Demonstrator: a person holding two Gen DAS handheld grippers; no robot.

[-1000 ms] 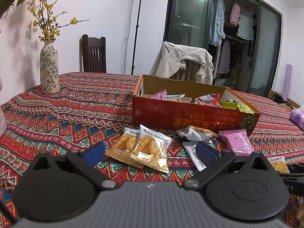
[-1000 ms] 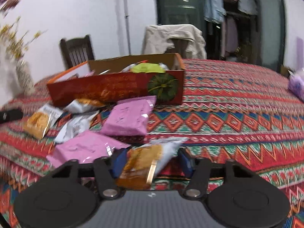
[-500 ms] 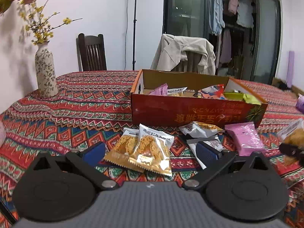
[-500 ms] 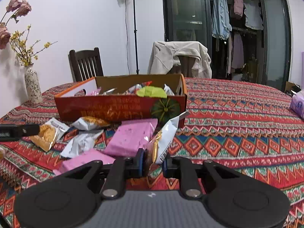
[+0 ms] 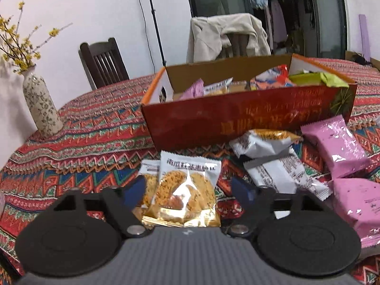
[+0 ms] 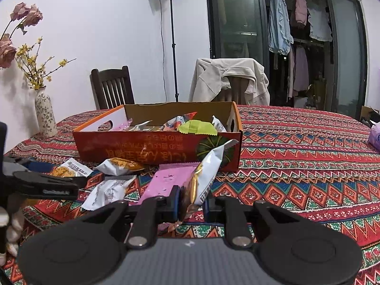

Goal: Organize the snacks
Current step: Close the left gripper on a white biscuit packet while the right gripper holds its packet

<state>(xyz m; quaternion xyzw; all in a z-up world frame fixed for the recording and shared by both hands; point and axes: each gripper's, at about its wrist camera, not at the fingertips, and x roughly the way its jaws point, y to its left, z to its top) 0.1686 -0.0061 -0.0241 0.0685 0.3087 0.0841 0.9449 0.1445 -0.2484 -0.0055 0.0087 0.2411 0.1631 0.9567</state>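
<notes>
Left tongs (image 5: pixel 187 187) closing around a biscuit pack (image 5: pixel 184 196), not yet pinching. Right tongs (image 6: pixel 191 203) clamp a packet (image 6: pixel 205 178) before the box (image 6: pixel 152 149).

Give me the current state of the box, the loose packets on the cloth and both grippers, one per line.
Red box: open-topped, upright, partly filled with snacks.
Right gripper: shut on a white and gold packet, lifted off the cloth.
Left gripper: jaws closing around the cookie packets, pads not yet pressing.
Pink packets: lying loose on the cloth.
White packet: lying flat on the cloth.
</notes>
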